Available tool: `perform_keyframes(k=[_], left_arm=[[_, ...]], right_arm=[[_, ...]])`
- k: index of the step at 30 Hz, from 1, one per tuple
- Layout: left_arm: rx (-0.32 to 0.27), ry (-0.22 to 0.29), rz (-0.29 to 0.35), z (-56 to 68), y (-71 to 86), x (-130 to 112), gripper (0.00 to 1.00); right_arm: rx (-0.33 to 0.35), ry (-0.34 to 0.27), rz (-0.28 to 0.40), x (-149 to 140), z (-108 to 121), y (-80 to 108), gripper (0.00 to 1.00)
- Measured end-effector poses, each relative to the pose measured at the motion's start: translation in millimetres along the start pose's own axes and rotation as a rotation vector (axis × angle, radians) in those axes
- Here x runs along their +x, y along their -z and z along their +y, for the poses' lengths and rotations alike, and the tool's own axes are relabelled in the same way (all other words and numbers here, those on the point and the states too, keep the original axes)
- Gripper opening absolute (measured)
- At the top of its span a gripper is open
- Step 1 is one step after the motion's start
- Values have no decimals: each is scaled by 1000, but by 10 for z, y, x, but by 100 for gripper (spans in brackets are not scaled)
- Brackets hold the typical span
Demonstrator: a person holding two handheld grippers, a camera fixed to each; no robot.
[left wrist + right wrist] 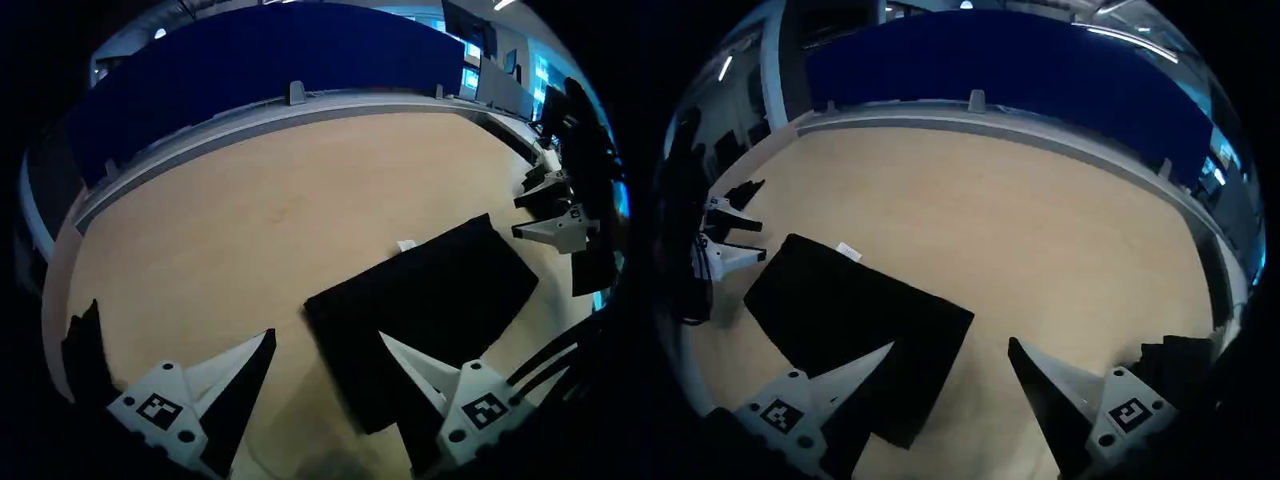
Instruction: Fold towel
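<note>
On the near half of the table, well short of the far edge with the blue divider, the black towel lies flat as a neat rectangle. A white tag pokes out at its far edge. You've got the left gripper off its left side and the right gripper off its right, both with fingers spread wide and nothing between them. My read: you're flanking it so each hand can take a corner of one edge and carry it over. Can't tell how many folds are already in. A dark layered pile, looks like cloth, sits toward the table's right edge, well apart from the towel, likely parked clear of your working area.
</note>
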State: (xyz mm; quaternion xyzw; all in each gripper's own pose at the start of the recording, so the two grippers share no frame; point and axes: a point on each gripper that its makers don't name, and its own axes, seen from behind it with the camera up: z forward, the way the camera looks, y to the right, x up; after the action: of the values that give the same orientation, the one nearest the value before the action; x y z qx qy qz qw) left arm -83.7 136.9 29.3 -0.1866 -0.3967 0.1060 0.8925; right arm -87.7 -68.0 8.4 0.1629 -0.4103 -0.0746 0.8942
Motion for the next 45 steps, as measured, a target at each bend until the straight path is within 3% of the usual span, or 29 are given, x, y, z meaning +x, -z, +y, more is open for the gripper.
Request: perform_keyframes(k=[14,23,36,45], left_arm=[[-3,58,-6,108,291,-316,85],[13,77,2,78,384,-367,85],[65,137,-6,17,749,-691,85],[98,190,-13,-22,955,-951,85]], right_arm=[[-23,9,1,-214,-30,335,100],[9,25,-2,-286,-91,386,100],[139,164,-68,-568,-394,419,100],[171,239,-108,-737,-479,422,100]])
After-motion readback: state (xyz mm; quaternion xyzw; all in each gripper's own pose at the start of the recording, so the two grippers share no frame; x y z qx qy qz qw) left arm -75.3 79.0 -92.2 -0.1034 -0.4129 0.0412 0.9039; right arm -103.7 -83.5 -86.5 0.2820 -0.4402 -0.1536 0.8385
